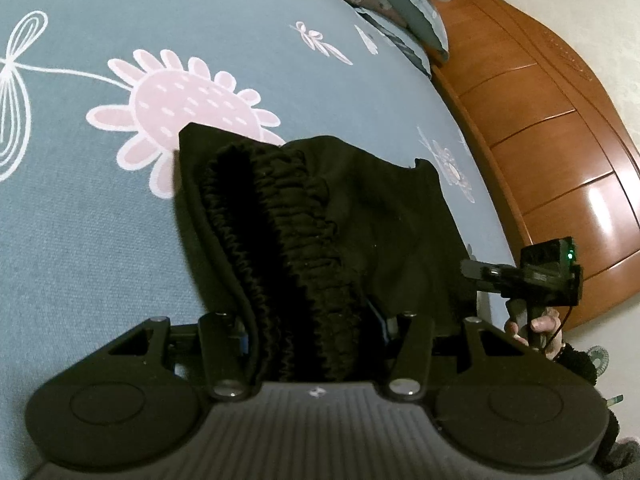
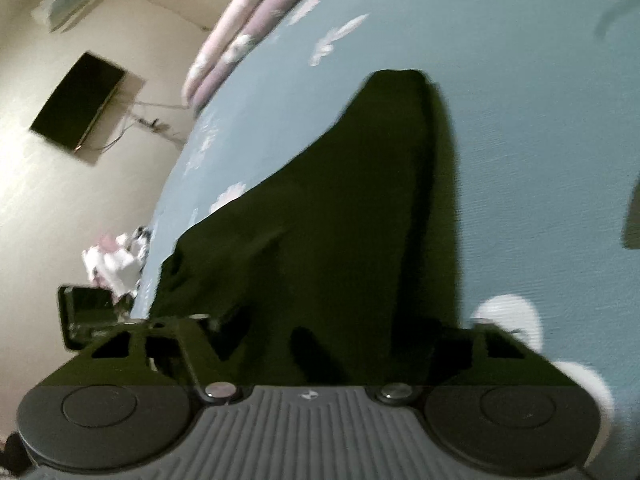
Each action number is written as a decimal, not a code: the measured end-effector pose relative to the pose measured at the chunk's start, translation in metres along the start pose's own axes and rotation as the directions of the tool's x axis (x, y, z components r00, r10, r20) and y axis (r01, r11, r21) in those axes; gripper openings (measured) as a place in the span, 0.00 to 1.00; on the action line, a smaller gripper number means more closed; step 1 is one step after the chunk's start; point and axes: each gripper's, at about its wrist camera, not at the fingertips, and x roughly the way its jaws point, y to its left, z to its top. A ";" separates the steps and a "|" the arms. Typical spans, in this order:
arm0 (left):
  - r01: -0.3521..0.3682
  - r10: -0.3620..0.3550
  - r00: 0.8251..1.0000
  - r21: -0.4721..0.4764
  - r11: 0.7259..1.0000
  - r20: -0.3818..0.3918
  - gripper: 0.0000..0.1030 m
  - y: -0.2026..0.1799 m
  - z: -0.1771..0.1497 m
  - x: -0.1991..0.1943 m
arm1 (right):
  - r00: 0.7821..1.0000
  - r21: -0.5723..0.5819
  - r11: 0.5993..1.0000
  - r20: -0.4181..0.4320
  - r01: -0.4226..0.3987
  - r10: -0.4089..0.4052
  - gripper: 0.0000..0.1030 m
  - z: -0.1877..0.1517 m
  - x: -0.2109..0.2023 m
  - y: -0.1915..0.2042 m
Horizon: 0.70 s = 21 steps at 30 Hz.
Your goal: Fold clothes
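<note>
- Black trousers (image 1: 360, 216) lie on the bed (image 1: 100, 220) — the gathered waistband clamped in the left hand-held gripper (image 1: 316, 332).
- Right hand-held gripper (image 2: 316, 344): cloth fills it; clamped or not, cannot tell.
- Wooden headboard (image 1: 552, 152) and pillows (image 1: 404, 8) stand beyond.

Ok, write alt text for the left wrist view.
A black garment with a gathered elastic waistband is bunched between the fingers of the left tool, over a blue floral bedsheet. At right, a hand holds the right tool, beside a wooden headboard.
</note>
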 end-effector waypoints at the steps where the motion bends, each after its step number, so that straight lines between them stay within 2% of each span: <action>1: 0.000 0.000 1.000 -0.001 1.000 0.000 0.50 0.000 0.000 0.000 | 1.000 0.019 1.000 0.006 0.010 -0.011 0.29 -0.001 0.000 -0.006; 2: -0.003 0.003 1.000 -0.002 1.000 0.000 0.50 0.000 0.000 0.000 | 1.000 0.038 0.999 0.012 0.021 -0.021 0.18 -0.004 0.000 -0.012; 3: -0.007 0.007 1.000 -0.001 1.000 0.000 0.50 -0.001 0.000 0.001 | 1.000 0.062 0.998 0.021 0.015 -0.016 0.13 -0.006 0.001 -0.016; 8: -0.048 0.048 0.999 0.007 0.999 0.009 0.48 -0.008 -0.001 0.002 | 0.998 0.053 0.999 0.066 0.012 -0.015 0.12 -0.015 0.002 -0.014; 12: -0.066 0.066 0.998 -0.029 0.997 0.010 0.47 -0.008 0.001 0.001 | 0.996 0.051 0.999 0.085 0.010 -0.014 0.13 -0.018 -0.001 -0.013; 15: -0.094 0.094 0.996 -0.006 0.996 0.002 0.47 -0.014 0.003 0.003 | 0.996 0.049 0.999 0.091 0.003 -0.007 0.15 -0.018 0.000 -0.016; 17: -0.091 0.091 0.996 -0.014 0.996 0.000 0.47 -0.012 0.004 0.003 | 0.996 0.058 0.998 0.092 -0.022 0.017 0.17 -0.016 -0.001 -0.022; 21: -0.086 0.086 0.996 -0.020 0.996 0.002 0.45 -0.010 0.003 0.002 | 0.995 0.062 0.997 0.095 -0.037 0.031 0.12 -0.013 0.005 -0.023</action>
